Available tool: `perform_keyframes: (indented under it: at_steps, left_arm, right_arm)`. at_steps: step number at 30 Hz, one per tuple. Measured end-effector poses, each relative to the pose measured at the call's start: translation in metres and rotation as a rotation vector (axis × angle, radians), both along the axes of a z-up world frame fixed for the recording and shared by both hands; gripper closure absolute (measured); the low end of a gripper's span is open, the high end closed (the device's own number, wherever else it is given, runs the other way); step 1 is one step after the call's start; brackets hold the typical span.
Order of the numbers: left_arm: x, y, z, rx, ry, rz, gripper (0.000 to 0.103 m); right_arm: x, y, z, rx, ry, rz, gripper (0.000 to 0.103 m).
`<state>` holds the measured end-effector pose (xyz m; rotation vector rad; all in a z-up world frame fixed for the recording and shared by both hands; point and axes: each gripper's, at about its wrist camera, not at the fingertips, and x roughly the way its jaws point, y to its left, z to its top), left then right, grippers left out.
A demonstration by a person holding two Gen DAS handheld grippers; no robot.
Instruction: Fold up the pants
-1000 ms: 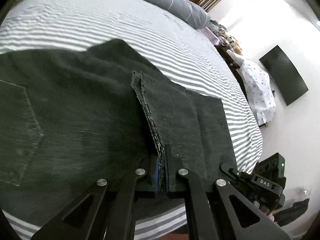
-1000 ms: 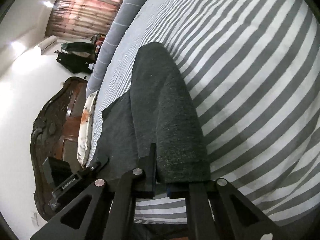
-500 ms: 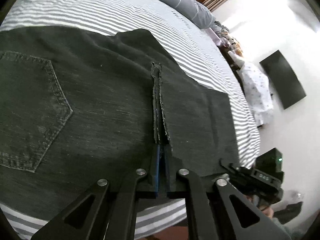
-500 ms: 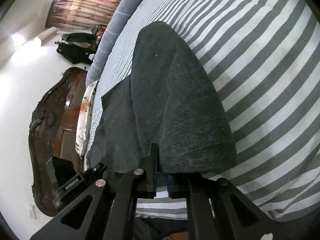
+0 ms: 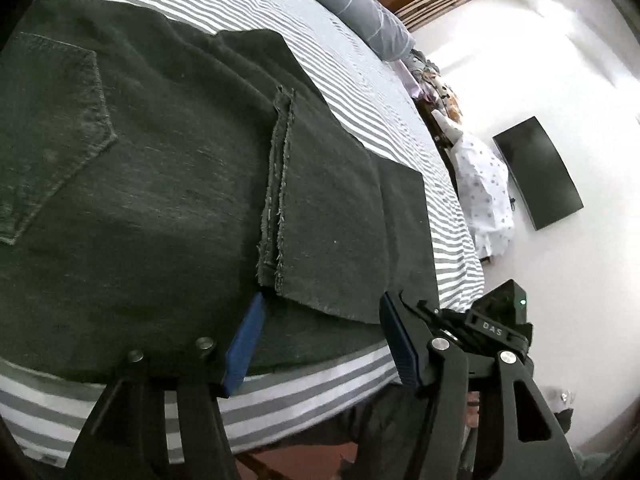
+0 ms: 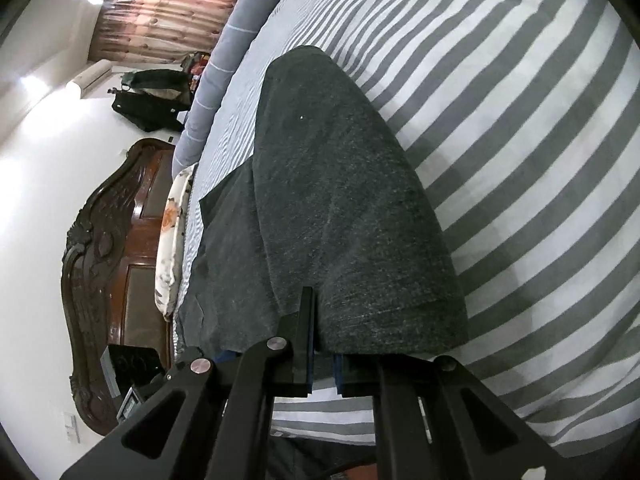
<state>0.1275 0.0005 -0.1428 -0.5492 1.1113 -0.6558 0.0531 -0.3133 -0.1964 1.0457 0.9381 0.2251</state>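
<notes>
The pants (image 5: 168,184), dark grey denim, lie spread on a bed (image 5: 360,80) covered in a grey-and-white striped sheet, near its close edge. In the left wrist view a back pocket (image 5: 52,132) with stitched outline shows at the far left, and the leg hems (image 5: 276,184), frayed and stacked in two layers, rest across the seat of the garment, so the legs are doubled over the upper part. The left gripper (image 5: 320,340) sits low at the near edge of the bed with its jaws spread wide apart; the blue pads (image 5: 244,348) face each other with nothing between them, and the corner of the folded hem lies just beyond the left pad, apart from it. In the right wrist view the pants (image 6: 340,208) rise as a rounded fold running away over the striped sheet, with a second flat layer showing to the left of it. The right gripper (image 6: 322,356) has its jaws drawn close together, pinched on the near edge of that fold, the cloth dropping between the two fingers. A long grey bolster (image 5: 348,4) lies along the far side of the bed, a dark carved wooden headboard (image 6: 116,264) stands at the left of the right wrist view, and a black television (image 5: 538,172) hangs on the white wall.
</notes>
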Motion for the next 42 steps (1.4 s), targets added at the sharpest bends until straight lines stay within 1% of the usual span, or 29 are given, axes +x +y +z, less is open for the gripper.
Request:
perform_keyframes:
  at_steps: [1, 4, 9, 10, 11, 12, 13, 14, 15, 17, 20, 21, 24, 27, 30, 33, 35, 37, 38, 40, 41, 42]
  left_arm:
    - [0.002, -0.002, -0.001, 0.005, -0.005, 0.007, 0.043]
    - [0.008, -0.006, 0.001, -0.018, -0.019, 0.045, 0.043]
    - [0.013, -0.011, 0.000, -0.021, -0.046, 0.073, 0.044]
    - [0.014, -0.013, 0.001, -0.013, -0.054, 0.074, 0.056]
    - [0.017, -0.017, 0.001, 0.003, -0.063, 0.063, 0.079]
    - [0.018, -0.020, 0.001, 0.011, -0.062, 0.052, 0.089]
    - [0.022, -0.024, 0.000, 0.032, -0.054, 0.050, 0.096]
    - [0.024, -0.025, 0.000, 0.031, -0.052, 0.046, 0.098]
    - [0.024, -0.026, 0.000, 0.025, -0.057, 0.043, 0.098]
    - [0.026, -0.032, 0.003, 0.072, -0.076, 0.032, 0.099]
    - [0.025, -0.035, 0.005, 0.107, -0.089, 0.030, 0.099]
    - [0.024, -0.035, 0.007, 0.116, -0.099, 0.033, 0.099]
    - [0.016, -0.034, 0.019, 0.150, -0.150, 0.041, 0.099]
    - [0.007, -0.030, 0.034, 0.154, -0.199, 0.042, 0.100]
    - [0.003, -0.022, 0.041, 0.148, -0.209, 0.049, 0.100]
    - [0.000, -0.016, 0.038, 0.173, -0.213, 0.051, 0.099]
    - [0.002, -0.010, 0.027, 0.191, -0.180, 0.066, 0.099]
    - [0.005, -0.006, 0.018, 0.222, -0.177, 0.071, 0.099]
    - [0.006, -0.005, 0.014, 0.243, -0.176, 0.079, 0.099]
    - [0.008, 0.001, 0.008, 0.213, -0.146, 0.102, 0.099]
    - [0.008, 0.003, 0.006, 0.209, -0.142, 0.110, 0.099]
    - [0.008, 0.003, 0.005, 0.219, -0.146, 0.111, 0.099]
  right_arm:
    - [0.000, -0.001, 0.000, 0.006, 0.000, -0.002, 0.093]
    - [-0.001, -0.002, -0.002, 0.022, -0.006, -0.006, 0.093]
    - [0.000, -0.004, -0.001, 0.016, -0.010, -0.001, 0.093]
    - [0.000, -0.005, -0.001, 0.017, -0.013, -0.002, 0.093]
    - [0.001, -0.006, 0.000, 0.020, -0.018, -0.004, 0.093]
    - [0.000, -0.007, 0.000, 0.016, -0.020, -0.006, 0.093]
    - [-0.001, -0.007, 0.001, 0.015, -0.021, -0.009, 0.093]
    - [-0.001, -0.009, 0.001, 0.022, -0.027, -0.014, 0.093]
    - [-0.002, -0.009, 0.001, 0.025, -0.026, -0.018, 0.093]
    - [-0.002, -0.010, -0.001, 0.032, -0.023, -0.029, 0.093]
    - [-0.001, -0.012, -0.005, 0.053, -0.006, -0.047, 0.093]
    - [-0.001, -0.012, -0.004, 0.045, -0.004, -0.045, 0.095]
    - [-0.001, -0.007, 0.008, -0.019, -0.020, -0.021, 0.097]
    - [-0.002, -0.003, 0.017, -0.023, -0.043, -0.008, 0.097]
    - [-0.003, 0.003, 0.020, -0.017, -0.051, 0.015, 0.097]
    - [-0.001, 0.013, 0.019, -0.017, -0.048, 0.040, 0.097]
    - [0.001, 0.020, 0.016, -0.027, -0.039, 0.058, 0.097]
    - [0.005, 0.026, 0.010, -0.041, -0.020, 0.081, 0.095]
    - [0.008, 0.030, 0.006, -0.032, -0.002, 0.096, 0.094]
    - [0.008, 0.034, 0.004, -0.052, 0.017, 0.100, 0.092]
    - [0.008, 0.036, 0.007, -0.078, 0.015, 0.113, 0.091]
    - [0.009, 0.037, 0.010, -0.097, 0.016, 0.130, 0.087]
